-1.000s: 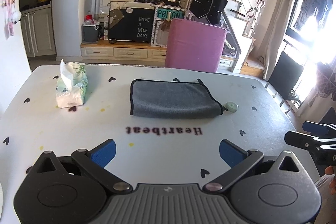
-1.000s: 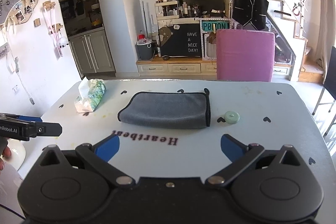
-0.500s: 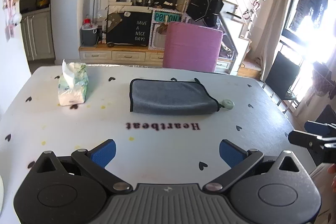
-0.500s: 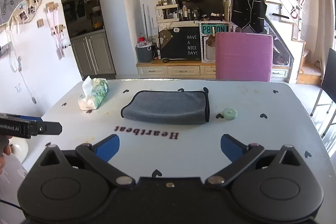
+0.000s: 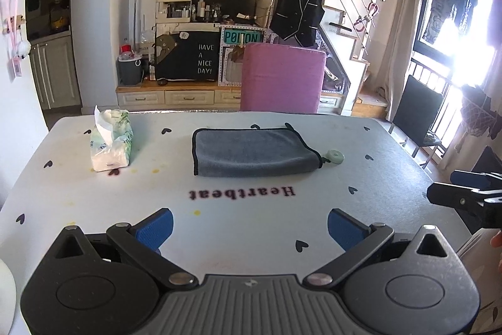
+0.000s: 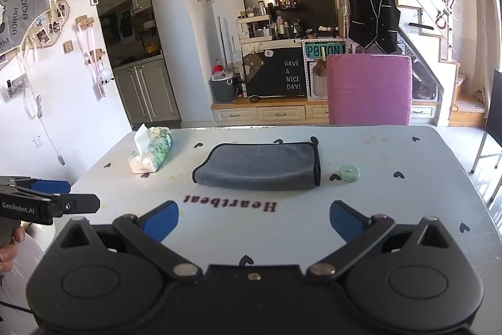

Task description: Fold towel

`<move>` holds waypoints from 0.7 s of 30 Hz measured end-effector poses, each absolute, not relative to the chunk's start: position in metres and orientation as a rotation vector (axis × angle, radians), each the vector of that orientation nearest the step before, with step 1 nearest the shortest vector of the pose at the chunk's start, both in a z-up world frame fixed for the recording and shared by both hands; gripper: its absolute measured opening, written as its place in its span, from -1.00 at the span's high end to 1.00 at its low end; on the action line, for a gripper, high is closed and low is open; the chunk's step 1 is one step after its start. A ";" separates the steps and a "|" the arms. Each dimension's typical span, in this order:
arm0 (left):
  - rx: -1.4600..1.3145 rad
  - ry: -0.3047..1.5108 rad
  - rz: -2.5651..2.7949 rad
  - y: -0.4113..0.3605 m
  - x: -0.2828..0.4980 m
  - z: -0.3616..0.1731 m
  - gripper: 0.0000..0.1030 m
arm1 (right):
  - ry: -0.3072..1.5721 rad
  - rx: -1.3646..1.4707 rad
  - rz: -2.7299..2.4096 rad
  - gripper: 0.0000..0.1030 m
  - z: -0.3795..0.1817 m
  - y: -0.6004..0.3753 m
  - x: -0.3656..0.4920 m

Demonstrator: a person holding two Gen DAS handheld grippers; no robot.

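Because the grey towel (image 5: pixel 252 153) already lies doubled over on the white table (image 5: pixel 392 178), with its rounded fold turned toward me and its black-piped edges stacked at the far side and right end, I judge the fold to be done or nearly so. It sits near the middle of the tabletop, beyond the printed word "Heartbeat", flat and untouched by either tool. My left gripper (image 5: pixel 249 223) hangs low over the near edge of the table with its blue pads spread wide and nothing between them; I hold it back there, well apart from the cloth, so the folded layers are not disturbed. My right gripper (image 6: pixel 254 217) is likewise released, pads wide, empty, and held at about the same height on the near side. Each tool shows at the margin of the other's view, so the two flank me rather than the towel.

Just beside the towel's right end rests a small pale green ring (image 6: pixel 349 172), near enough that any further fold toward that side would need care not to sweep it. Off to the left, apart from the cloth, stands a soft tissue pack (image 5: pixel 109 143). Behind the table's far edge a pink chair (image 6: pixel 368 90) is pushed in.
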State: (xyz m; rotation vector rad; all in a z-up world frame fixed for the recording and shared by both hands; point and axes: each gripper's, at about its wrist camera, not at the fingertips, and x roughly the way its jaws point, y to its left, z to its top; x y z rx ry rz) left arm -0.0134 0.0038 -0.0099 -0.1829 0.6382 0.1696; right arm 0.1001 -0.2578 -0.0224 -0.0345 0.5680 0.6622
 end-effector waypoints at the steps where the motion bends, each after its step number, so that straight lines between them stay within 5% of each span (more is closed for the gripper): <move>1: -0.181 0.636 0.170 0.003 -0.015 -0.009 -1.00 | 0.568 -0.035 0.664 -0.99 -0.022 -0.257 0.099; 21: -0.174 0.609 0.174 -0.001 -0.027 -0.004 -1.00 | 0.555 -0.041 0.667 -0.99 -0.018 -0.258 0.087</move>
